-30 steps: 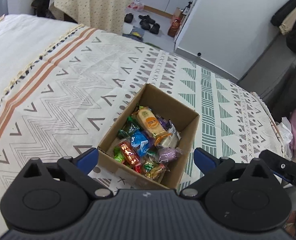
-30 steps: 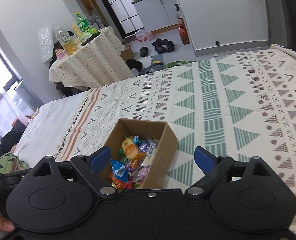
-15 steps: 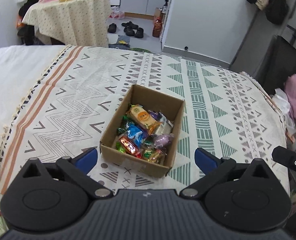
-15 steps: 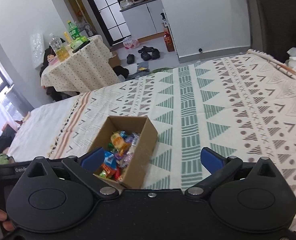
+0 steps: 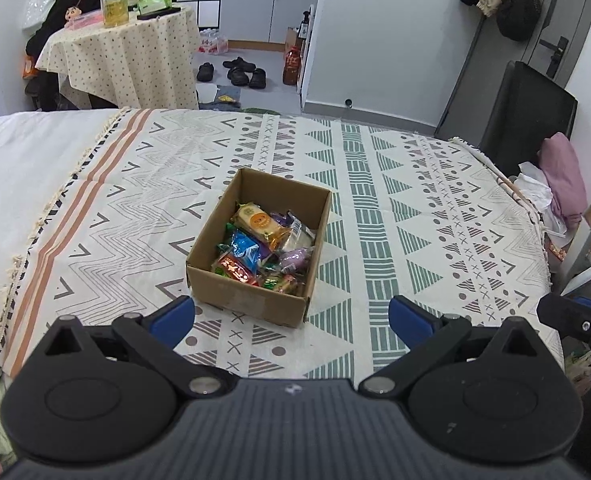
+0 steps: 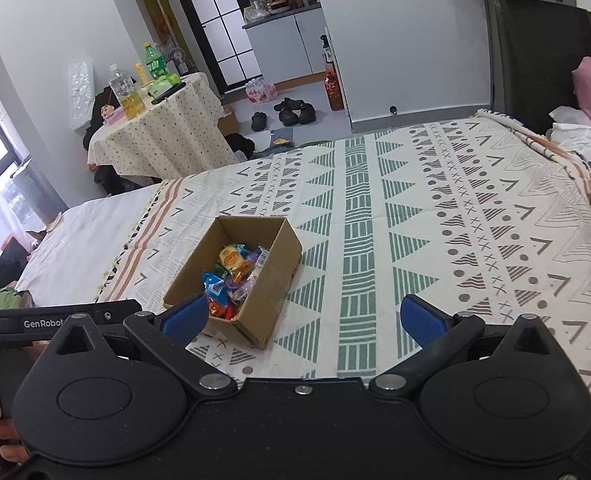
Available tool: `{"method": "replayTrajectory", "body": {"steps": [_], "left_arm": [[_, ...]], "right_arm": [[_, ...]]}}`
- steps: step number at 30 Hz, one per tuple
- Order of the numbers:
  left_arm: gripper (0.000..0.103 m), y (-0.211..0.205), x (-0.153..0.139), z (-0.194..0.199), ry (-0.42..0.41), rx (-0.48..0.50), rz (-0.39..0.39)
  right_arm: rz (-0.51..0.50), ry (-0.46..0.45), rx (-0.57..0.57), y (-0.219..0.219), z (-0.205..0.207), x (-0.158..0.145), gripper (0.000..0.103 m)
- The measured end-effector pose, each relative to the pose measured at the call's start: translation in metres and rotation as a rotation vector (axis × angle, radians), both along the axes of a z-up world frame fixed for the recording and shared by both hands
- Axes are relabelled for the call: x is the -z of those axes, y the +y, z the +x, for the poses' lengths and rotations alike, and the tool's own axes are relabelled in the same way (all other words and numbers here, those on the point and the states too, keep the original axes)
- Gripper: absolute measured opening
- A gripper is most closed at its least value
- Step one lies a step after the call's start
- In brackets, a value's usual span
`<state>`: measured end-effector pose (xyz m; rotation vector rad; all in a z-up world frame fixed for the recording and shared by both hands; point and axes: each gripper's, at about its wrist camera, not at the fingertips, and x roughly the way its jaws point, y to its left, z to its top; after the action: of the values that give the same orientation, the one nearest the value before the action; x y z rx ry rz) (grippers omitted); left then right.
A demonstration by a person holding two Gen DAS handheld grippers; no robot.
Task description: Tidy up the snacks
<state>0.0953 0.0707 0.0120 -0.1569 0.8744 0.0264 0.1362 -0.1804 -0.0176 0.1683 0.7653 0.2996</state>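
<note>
Sitting on the patterned cream, green and grey bedspread (image 5: pixel 395 216) is one open brown cardboard box (image 5: pixel 255 300), holding a heap of wrapped snacks (image 5: pixel 263 248): a pale packet with an orange round face (image 6: pixel 231 258), a blue one, a red one, a purple one, others too jumbled to count. Both the left gripper (image 5: pixel 291 314) and the right gripper (image 6: pixel 303 316) hover short of it, blue fingers spread wide, pinching nothing. "GenRobot" is printed on the left gripper's black body.
</note>
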Motion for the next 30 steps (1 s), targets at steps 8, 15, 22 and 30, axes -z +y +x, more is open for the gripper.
{"method": "replayTrajectory", "body": {"steps": [8, 15, 22, 30], "left_arm": [[0.103, -0.005, -0.012, -0.033, -0.036, 0.013, 0.005], [0.103, -0.006, -0.022, -0.059, -0.055, 0.019, 0.024], [0.103, -0.003, -0.033, -0.087, -0.096, 0.017, 0.033], [0.103, -0.001, -0.046, -0.104, -0.140, 0.031, 0.046]], "right_arm": [[-0.012, -0.052, 0.010, -0.009, -0.029, -0.012, 0.103], [-0.023, -0.088, 0.017, -0.013, -0.052, -0.019, 0.103], [-0.032, -0.107, -0.015, -0.009, -0.076, -0.025, 0.103], [-0.023, -0.142, -0.043, -0.003, -0.096, -0.037, 0.103]]}}
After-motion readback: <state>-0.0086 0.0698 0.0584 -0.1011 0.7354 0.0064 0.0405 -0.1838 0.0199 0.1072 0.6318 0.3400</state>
